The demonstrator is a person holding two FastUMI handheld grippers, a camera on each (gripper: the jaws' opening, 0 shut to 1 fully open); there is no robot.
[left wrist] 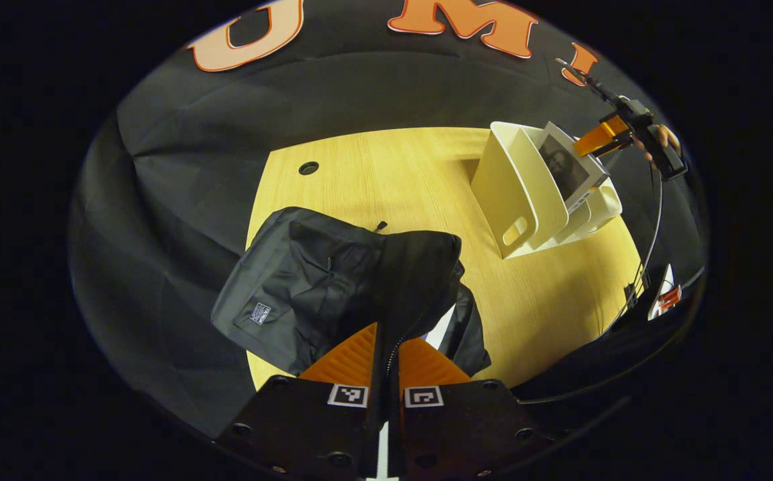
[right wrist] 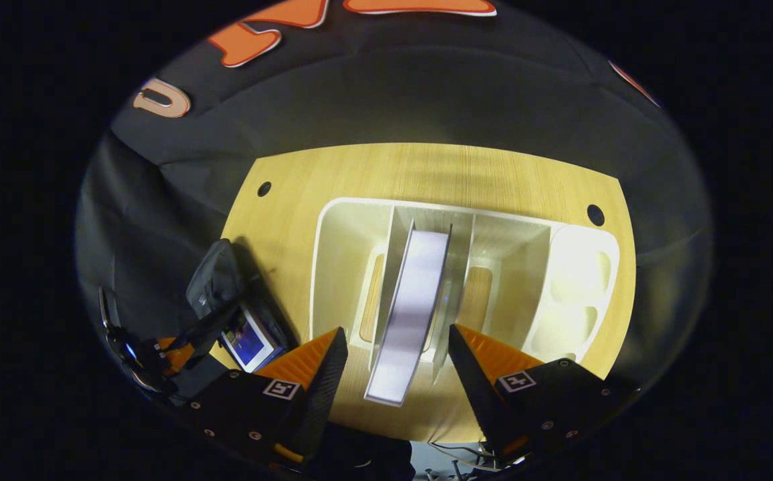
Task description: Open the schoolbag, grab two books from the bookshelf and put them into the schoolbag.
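The black schoolbag lies at seven o'clock on the wooden surface, and my left fingers are clamped together on its top edge, holding the flap up. At two o'clock the cream bookshelf holds an upright book. My right fingers are spread wide apart, one on either side of that book without touching it.
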